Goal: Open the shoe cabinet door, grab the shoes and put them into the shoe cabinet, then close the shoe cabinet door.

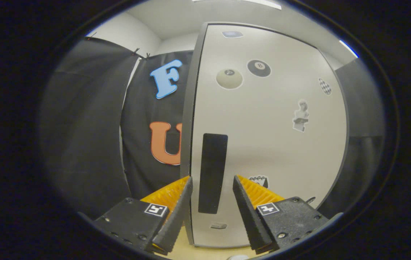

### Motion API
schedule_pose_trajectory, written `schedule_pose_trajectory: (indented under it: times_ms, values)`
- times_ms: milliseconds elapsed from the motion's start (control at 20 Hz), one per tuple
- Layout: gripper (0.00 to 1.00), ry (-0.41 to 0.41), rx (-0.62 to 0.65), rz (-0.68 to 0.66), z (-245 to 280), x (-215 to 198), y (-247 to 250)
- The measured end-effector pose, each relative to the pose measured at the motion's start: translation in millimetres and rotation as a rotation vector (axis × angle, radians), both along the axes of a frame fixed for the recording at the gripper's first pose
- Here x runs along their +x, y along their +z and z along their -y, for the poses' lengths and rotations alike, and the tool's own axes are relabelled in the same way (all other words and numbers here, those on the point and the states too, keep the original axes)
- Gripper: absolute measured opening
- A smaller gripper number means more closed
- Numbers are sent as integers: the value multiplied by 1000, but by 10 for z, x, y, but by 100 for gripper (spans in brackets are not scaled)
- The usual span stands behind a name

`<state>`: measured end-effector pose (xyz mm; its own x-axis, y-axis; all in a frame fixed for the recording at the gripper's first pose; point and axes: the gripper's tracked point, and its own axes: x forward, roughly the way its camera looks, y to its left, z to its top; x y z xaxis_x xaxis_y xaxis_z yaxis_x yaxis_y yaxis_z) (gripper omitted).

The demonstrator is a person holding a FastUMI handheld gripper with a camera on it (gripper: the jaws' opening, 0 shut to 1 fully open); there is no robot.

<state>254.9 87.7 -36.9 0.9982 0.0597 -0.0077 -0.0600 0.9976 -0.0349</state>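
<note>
Fingers of the gripper [212, 180] stand spread wide, holding nothing, their tips apart with a clear gap between them. In that gap rises the dark handle [212, 173], a tall upright slot set close to the left edge of the shoe cabinet door [281, 151]. Whether either fingertip touches the door face cannot be told; the left finger [176, 213] lies right along the door's left edge, the right finger [249, 213] over the pale panel itself.

Beyond the fingers the door stands upright and appears shut, its dark left edge running straight up. Stickers are scattered on the pale panel: a cream ball [229, 78] and a black ball [259, 68] high up, a small bust figure [301, 115] toward the right, a checkered patch [325, 86] near the right edge, and a small notebook-like sticker [259, 180] just beside the right finger.

Left of the door's edge, open room reaches back to the black cloth wall [90, 126]. Right of the cabinet, a narrower dark strip of cloth shows. Below the fingers lies a pale wooden floor [205, 252], on which the cabinet's lower edge rests.
</note>
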Motion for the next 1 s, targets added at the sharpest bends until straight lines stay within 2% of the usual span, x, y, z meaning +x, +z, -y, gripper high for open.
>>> schedule_pose_trajectory:
  times_ms: [50,100,150,250,500,650,800,1000]
  values:
    - [67,-18,40,-22,57,15,-18]
    - [56,-2,77,-23,20,58,-27]
    - [41,-1,78,-28,40,22,-7]
    - [36,5,31,-22,58,5,-10]
    - [32,17,31,-38,73,-73,-12]
    - [30,57,27,-43,98,-202,-24]
    - [29,118,25,-42,122,-456,-26]
    - [29,159,27,-36,258,-835,-27]
